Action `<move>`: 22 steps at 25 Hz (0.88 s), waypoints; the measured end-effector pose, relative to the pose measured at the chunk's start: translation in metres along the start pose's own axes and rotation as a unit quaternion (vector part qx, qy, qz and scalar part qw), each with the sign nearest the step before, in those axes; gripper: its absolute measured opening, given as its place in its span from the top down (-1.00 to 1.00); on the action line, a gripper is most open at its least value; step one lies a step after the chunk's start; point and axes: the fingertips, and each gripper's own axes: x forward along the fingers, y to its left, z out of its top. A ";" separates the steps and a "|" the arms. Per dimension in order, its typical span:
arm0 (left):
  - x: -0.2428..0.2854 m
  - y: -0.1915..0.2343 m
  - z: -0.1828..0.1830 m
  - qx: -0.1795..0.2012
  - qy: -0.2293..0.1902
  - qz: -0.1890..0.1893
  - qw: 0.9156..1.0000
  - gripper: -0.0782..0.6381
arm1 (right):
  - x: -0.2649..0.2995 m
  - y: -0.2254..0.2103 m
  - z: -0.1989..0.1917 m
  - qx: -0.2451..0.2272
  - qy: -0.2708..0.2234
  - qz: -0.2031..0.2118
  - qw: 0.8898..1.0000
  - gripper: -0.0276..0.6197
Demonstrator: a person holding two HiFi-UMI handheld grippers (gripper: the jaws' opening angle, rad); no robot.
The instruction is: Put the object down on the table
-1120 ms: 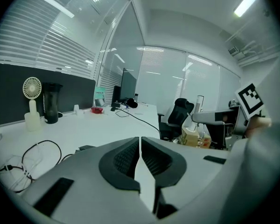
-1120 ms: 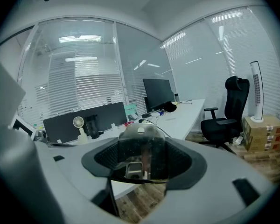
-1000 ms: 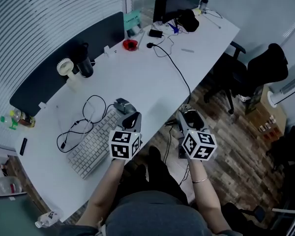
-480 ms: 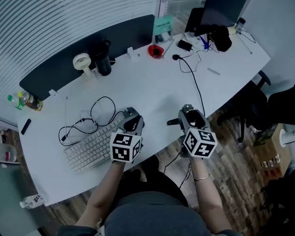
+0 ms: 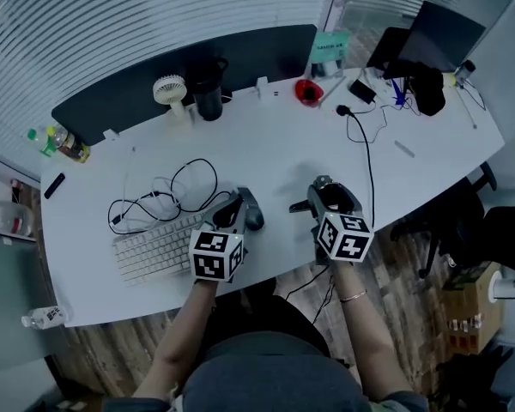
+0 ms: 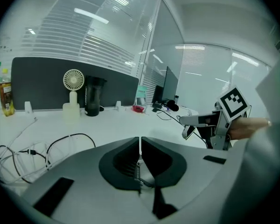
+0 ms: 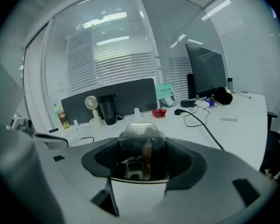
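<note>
— Over the near edge of the white table point(image 5: 266, 144): status of the right gripper point(image 5: 328, 197)?
— Clamped on the object point(image 7: 142, 141). Jaws set wide, pads pressed against both of its sides. Marker cube toward the person, jaws pointed out across the table and tilted somewhat down.
— Description and location of the object?
— Clear domed top, metallic part lower down, brownish streak inside. Seated between the right jaws, above the table's near edge, to the right of the mouse point(image 5: 254, 219). Contact with the tabletop: not determinable from either view.
— Left gripper point(image 6: 140, 141)?
— Clenched, jaw tips together, nothing between them. Positioned just beside the mouse, at the right end of the keyboard point(image 5: 154, 249). Side by side with the right gripper, not touching it.
— Remaining items on the table?
— Tangle of black cable point(image 5: 167, 197) behind the keyboard. Small white fan point(image 5: 168, 91) and dark tumbler point(image 5: 208, 99) next to each other against the dark partition point(image 5: 112, 110). Red item point(image 5: 307, 92) further right, near a teal card point(image 5: 329, 48). Second black cable point(image 5: 366, 157) running from the far right end toward the near edge, past the right gripper. Monitor point(image 5: 442, 28) at the far right corner. Bottle point(image 5: 62, 142) at the far left end.
</note>
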 end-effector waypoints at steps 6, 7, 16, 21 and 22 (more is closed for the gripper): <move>-0.006 0.017 -0.002 -0.025 -0.006 0.041 0.999 0.70 | 0.036 0.010 -0.005 -0.026 0.030 0.028 0.999 0.02; -0.007 0.020 -0.003 -0.029 -0.007 0.047 0.998 0.70 | 0.041 0.011 -0.007 -0.032 0.035 0.030 0.998 0.02; -0.025 0.043 -0.013 -0.051 -0.009 0.095 0.994 0.70 | 0.086 0.017 -0.020 -0.071 0.071 0.043 0.994 0.02; -0.038 0.054 -0.021 -0.064 -0.009 0.118 0.991 0.70 | 0.105 0.024 -0.027 -0.082 0.085 0.045 0.992 0.02; -0.041 0.057 -0.023 -0.067 -0.009 0.122 0.990 0.70 | 0.108 0.026 -0.029 -0.086 0.088 0.046 0.991 0.02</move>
